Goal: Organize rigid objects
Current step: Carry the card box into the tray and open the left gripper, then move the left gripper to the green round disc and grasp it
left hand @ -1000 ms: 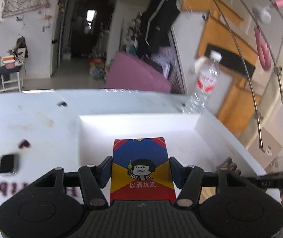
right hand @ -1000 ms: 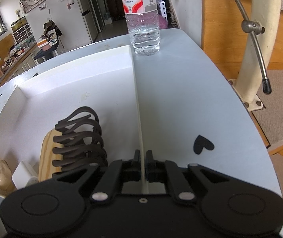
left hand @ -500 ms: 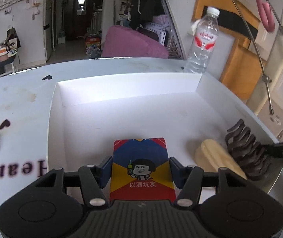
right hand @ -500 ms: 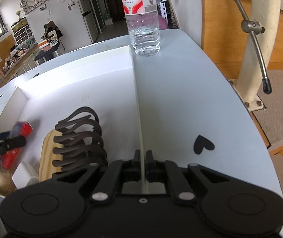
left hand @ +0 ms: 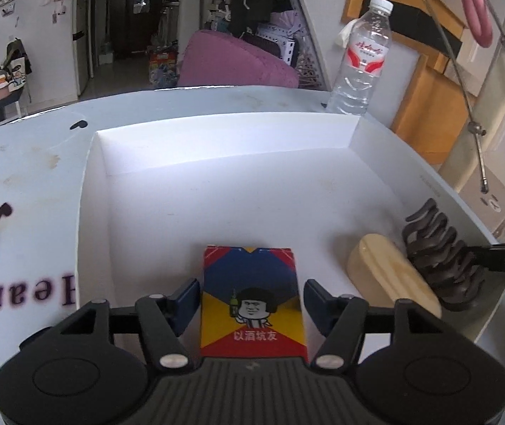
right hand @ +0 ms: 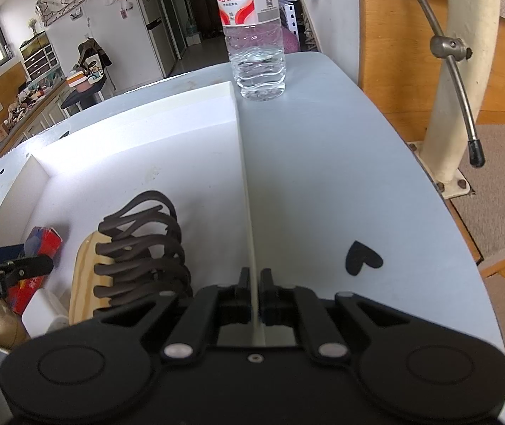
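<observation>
The red, blue and yellow card box (left hand: 252, 301) lies on the floor of the white tray (left hand: 217, 134), near its front edge. It sits between the jaws of the left gripper (left hand: 251, 297), which are opening, with a gap showing on each side. Beside it to the right lie a wooden brush (left hand: 390, 279) and a dark brown hair claw (left hand: 440, 258). The right gripper (right hand: 253, 292) is clamped on the tray's right wall. A water bottle (right hand: 256, 32) stands on the table (right hand: 340, 177) beyond the tray.
</observation>
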`<act>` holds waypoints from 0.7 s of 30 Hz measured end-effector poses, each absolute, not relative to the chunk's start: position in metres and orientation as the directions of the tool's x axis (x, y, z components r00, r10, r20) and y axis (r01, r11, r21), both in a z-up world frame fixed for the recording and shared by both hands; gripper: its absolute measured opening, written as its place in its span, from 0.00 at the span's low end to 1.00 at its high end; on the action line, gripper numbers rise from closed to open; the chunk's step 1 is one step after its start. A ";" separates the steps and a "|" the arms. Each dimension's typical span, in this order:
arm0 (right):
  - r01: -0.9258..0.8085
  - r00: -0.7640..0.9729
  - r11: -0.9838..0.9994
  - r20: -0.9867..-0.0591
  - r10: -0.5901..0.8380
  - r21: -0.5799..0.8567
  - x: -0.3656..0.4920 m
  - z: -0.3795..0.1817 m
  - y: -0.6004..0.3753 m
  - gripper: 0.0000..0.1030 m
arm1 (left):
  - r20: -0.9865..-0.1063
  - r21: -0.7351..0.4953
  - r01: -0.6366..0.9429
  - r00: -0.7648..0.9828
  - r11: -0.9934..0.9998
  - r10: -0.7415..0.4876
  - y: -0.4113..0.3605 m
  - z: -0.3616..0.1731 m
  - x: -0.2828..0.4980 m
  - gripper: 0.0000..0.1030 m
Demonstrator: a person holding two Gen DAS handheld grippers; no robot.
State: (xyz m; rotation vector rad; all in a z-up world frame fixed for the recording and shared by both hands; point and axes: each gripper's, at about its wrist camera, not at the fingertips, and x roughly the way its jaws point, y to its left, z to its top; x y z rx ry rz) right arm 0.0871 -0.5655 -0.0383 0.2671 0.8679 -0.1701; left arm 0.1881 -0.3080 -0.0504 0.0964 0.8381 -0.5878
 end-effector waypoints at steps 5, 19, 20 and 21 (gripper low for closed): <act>0.255 0.636 0.953 -0.771 -0.039 0.162 0.087 -0.038 -0.565 0.05 | -0.710 -0.143 0.542 0.527 0.828 -0.468 -0.307 -0.038 0.175 0.84; 0.253 0.636 0.954 -0.771 -0.038 0.162 0.087 -0.039 -0.566 0.05 | -0.600 -0.096 0.563 0.626 0.821 -0.499 -0.263 0.028 0.131 1.00; 0.253 0.636 0.954 -0.771 -0.038 0.161 0.087 -0.039 -0.566 0.05 | -0.596 -0.092 0.558 0.633 0.825 -0.495 -0.258 0.030 0.129 1.00; 0.253 0.636 0.954 -0.771 -0.039 0.161 0.087 -0.039 -0.566 0.05 | -0.593 -0.091 0.554 0.637 0.827 -0.492 -0.253 0.031 0.127 1.00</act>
